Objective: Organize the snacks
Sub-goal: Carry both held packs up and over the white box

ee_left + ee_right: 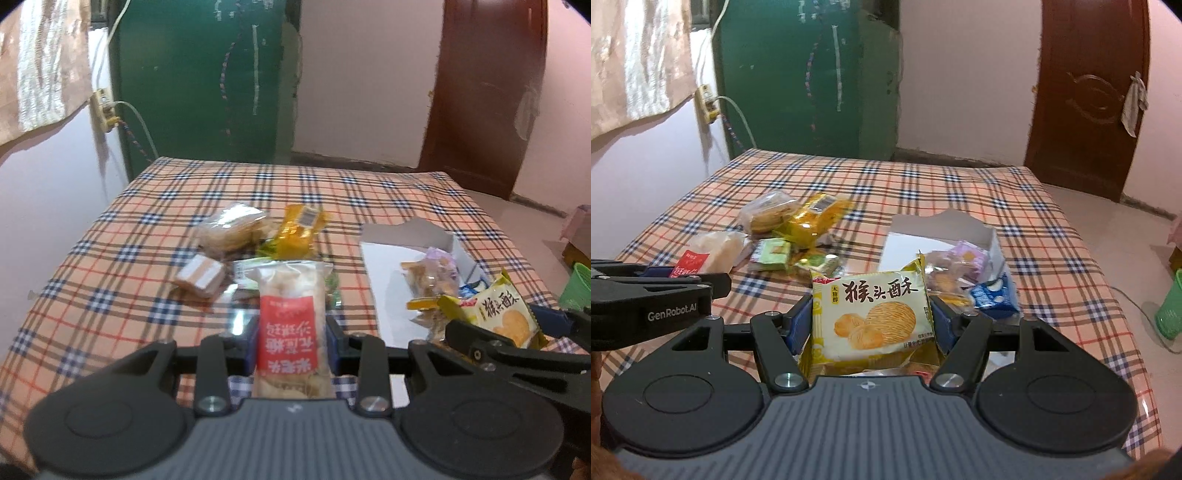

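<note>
Crinkly plastic wrappers are what both grippers hold, and that slick film is the main risk. The left gripper (pixel 291 332) has its fingers (pixel 334 341) pinching a long red-and-white snack bar (pixel 290 325) across its narrow width, with much of the bar reaching out past the grip. The right gripper (pixel 871 321) has its fingers (pixel 798 325) set wider, pinching a yellow biscuit packet (pixel 871 317) by its two side edges. Both are lifted clear of the checked cloth on the desk (pixel 110 258).

The white cardboard box (pixel 991 243) sits toward the right edge of the desk, already holding several packets, with a blue one (pixel 993 295) spilling over its near side. More snacks lie in a loose pile (pixel 786 236) near the middle of the desk.

I judge three hazards. The bar could pivot or slide out, held so narrowly. The two grippers are just beside each other, so heading for the same box they might knock together. A drop onto the crowded near side could push the blue packet out, or land half on the rim and slide onto the cloth.
</note>
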The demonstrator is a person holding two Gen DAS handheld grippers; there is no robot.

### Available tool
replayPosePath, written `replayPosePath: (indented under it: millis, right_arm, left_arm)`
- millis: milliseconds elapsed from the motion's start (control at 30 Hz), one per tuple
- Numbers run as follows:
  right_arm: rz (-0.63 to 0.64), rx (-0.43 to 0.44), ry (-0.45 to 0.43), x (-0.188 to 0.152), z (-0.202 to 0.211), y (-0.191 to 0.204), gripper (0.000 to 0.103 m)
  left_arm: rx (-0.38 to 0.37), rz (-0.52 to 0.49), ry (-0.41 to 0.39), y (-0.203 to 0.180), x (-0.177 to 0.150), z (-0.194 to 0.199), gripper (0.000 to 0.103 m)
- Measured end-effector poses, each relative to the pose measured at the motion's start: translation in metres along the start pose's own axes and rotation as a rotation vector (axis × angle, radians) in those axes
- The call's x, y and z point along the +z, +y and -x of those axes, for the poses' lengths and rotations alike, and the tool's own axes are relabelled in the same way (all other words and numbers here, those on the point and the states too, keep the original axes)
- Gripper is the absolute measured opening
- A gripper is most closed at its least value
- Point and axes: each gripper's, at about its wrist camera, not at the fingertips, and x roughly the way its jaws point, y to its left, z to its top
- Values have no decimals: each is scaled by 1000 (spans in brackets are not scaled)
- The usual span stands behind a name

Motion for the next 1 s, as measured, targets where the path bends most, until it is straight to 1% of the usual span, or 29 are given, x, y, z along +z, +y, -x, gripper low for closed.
replayPosePath:
  millis: [167, 400, 567, 767, 1000]
  right_arm:
    - [-37, -33, -7, -2, 4, -27, 81]
    - [-57, -72, -30, -1, 13, -63, 81]
    - [-78, -81, -46, 4, 20, -86, 81]
    - [-85, -79, -59, 13, 25, -95, 81]
    - [-90, -74, -67, 24, 19, -105, 81]
  left_arm:
    - [-21, -34, -6, -23, 5, -3, 33]
    - [-51, -64, 6, -48, 12, -12, 33]
    - [-60, -80, 9, -63, 20, -17, 33]
    - [-57, -96, 4, -77, 31, -24, 33]
    - [-47, -112, -6, -85, 41, -29, 33]
